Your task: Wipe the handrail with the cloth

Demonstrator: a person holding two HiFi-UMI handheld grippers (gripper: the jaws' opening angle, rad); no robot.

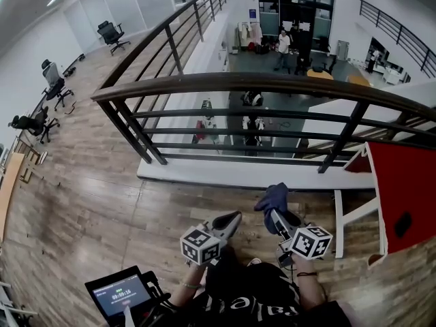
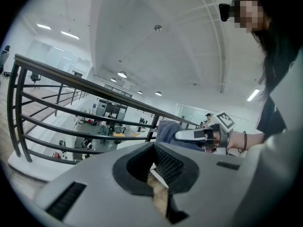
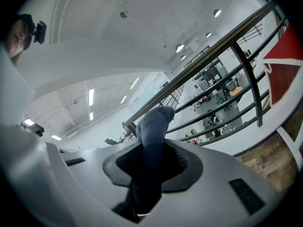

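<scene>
Office chairs (image 1: 54, 80) stand far left on the wood floor (image 1: 88, 203), and a tablet (image 1: 119, 293) sits low beside the person. The left gripper (image 1: 234, 218) hangs with its jaws drawn together, empty. Just to its right, the right gripper (image 1: 275, 215) pinches the blue cloth (image 1: 272, 196), short of the curved handrail (image 1: 259, 84) ahead, with open floor between. A white frame (image 1: 338, 216) and a red panel (image 1: 405, 182) crowd the right edge.

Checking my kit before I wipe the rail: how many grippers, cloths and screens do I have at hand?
Grippers: 2, the left gripper and the right gripper
Cloths: 1, the blue cloth, held in the right gripper
Screens: 1, the screen at lower left
Total: 4
</scene>
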